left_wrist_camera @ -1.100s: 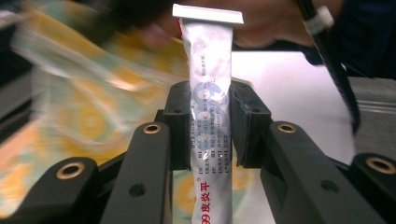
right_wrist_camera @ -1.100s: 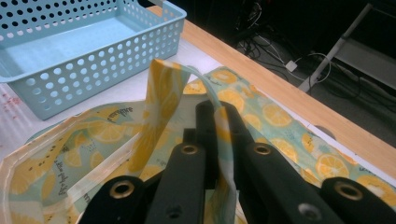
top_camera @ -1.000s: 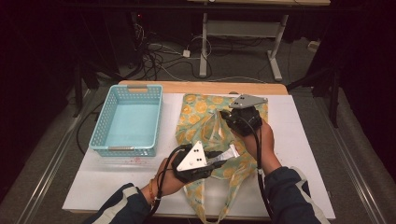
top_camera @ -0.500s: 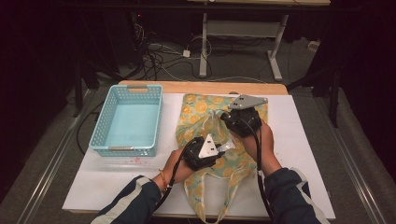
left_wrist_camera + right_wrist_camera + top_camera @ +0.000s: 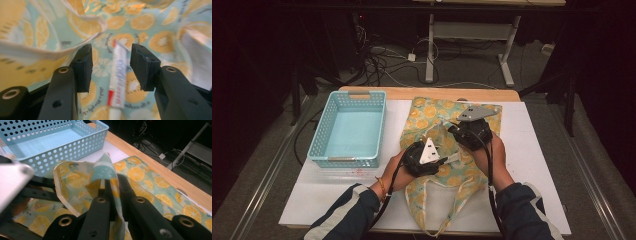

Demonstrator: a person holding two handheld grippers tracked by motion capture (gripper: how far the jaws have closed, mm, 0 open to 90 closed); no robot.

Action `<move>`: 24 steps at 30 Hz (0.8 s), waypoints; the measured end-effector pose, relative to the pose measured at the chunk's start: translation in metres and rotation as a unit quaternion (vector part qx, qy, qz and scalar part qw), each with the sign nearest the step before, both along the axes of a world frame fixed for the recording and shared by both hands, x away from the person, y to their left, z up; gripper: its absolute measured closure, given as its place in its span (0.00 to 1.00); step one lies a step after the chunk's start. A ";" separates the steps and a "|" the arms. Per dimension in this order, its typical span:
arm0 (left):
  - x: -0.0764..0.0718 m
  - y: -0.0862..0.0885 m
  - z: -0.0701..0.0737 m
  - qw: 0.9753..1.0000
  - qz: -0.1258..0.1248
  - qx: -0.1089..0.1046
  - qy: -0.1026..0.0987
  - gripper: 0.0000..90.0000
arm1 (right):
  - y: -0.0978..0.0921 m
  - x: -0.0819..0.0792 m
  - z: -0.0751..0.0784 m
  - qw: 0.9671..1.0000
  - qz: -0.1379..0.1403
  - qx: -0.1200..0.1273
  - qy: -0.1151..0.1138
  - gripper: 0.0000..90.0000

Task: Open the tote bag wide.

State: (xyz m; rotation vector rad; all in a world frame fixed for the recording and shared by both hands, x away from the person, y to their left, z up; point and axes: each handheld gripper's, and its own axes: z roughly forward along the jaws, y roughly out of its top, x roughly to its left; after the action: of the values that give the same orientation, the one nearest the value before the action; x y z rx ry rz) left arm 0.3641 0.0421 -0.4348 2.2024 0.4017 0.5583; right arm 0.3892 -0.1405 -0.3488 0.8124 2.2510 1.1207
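Inside the bag mouth: a white tube (image 5: pixel 117 75) with red and blue print is seen lying on the lemon-print lining, right between the left gripper (image 5: pixel 111 67) jaws, not yet touched by either pad.
Left claw state: jaws are spread wide with daylight on both sides of the tube, so nothing is held.
Right claw state: the right gripper (image 5: pixel 112 192) is clamped down on a fold of the tote bag (image 5: pixel 447 150), and that fold is kept lifted so the opening stays up.
Tube axis: long axis runs from about 6 o'clock to 12 o'clock in the left gripper view, tipped slightly toward 1; the red-banded end sits nearest the camera and the far end points deeper into the bag.
Where it all sits: on the high view the bag is spread over the middle of the table, with the blue basket (image 5: pixel 348 129) at roughly 9 o'clock from it, well apart.
Risk 1: lining could get pinched along with the tube if the jaws are closed too low, since the cloth is loose and rumpled beside the left pad.
Risk 2: the tube looks round and slick, so it could be squirted out toward 12 if it's gripped near the end rather than mid-body.
Risk 3: if the right grip on the fold slips, the flap would probably drop over the tube and the view would be lost.
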 end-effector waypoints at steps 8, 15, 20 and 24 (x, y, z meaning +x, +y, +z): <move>-0.031 0.035 0.016 0.998 -0.052 -0.017 -0.025 0.44 | -0.004 0.001 -0.007 1.000 0.000 0.004 0.009 1.00; -0.050 0.062 0.022 0.998 -0.033 -0.025 -0.043 0.35 | -0.006 -0.001 -0.009 1.000 0.001 0.007 0.010 1.00; -0.053 0.073 0.018 0.999 -0.011 -0.012 -0.047 0.30 | -0.010 -0.006 -0.009 1.000 0.001 0.013 0.008 1.00; -0.052 0.084 0.018 0.999 0.002 -0.021 -0.043 0.30 | -0.013 -0.009 -0.010 1.000 0.004 0.013 0.010 1.00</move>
State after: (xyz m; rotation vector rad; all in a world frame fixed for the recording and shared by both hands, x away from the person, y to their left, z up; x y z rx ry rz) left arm 0.3119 0.1265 -0.4172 2.1301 0.3700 0.6401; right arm 0.3804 -0.1533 -0.3591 0.8280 2.2617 1.1532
